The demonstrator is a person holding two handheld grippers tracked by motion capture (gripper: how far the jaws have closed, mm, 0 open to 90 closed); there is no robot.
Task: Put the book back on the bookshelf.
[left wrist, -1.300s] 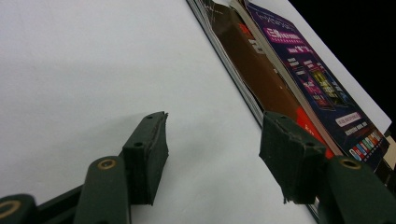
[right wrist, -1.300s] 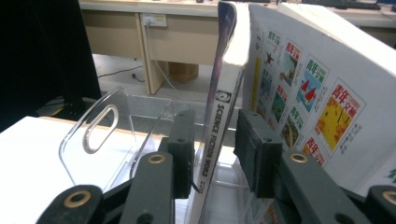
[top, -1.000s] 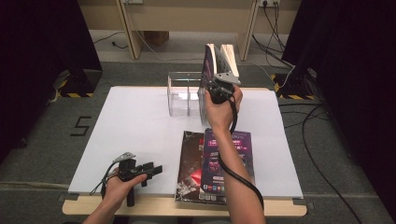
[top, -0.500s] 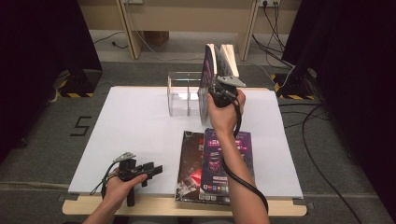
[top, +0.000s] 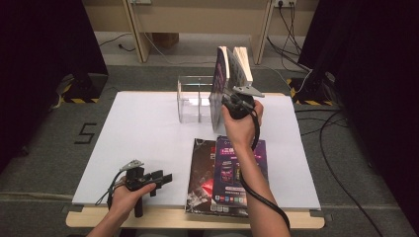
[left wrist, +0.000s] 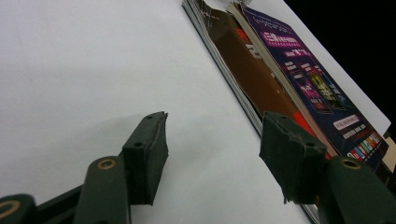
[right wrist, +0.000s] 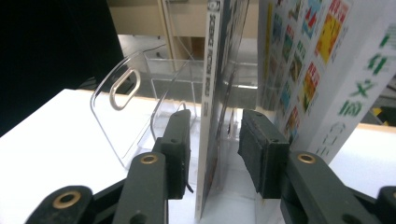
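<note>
- Nearest, the left gripper [top: 159,178] rests open-jawed on the table [top: 148,133], beside the stacked magazines [top: 228,177].
- Farther off, the right gripper [right wrist: 212,144] has just been opening; its pads flank, without pressing, a thin purple-spined magazine [right wrist: 212,107] standing upright in the clear acrylic rack [right wrist: 122,100].
- Unsupported, that floppy magazine could sag or tip sideways.
</note>
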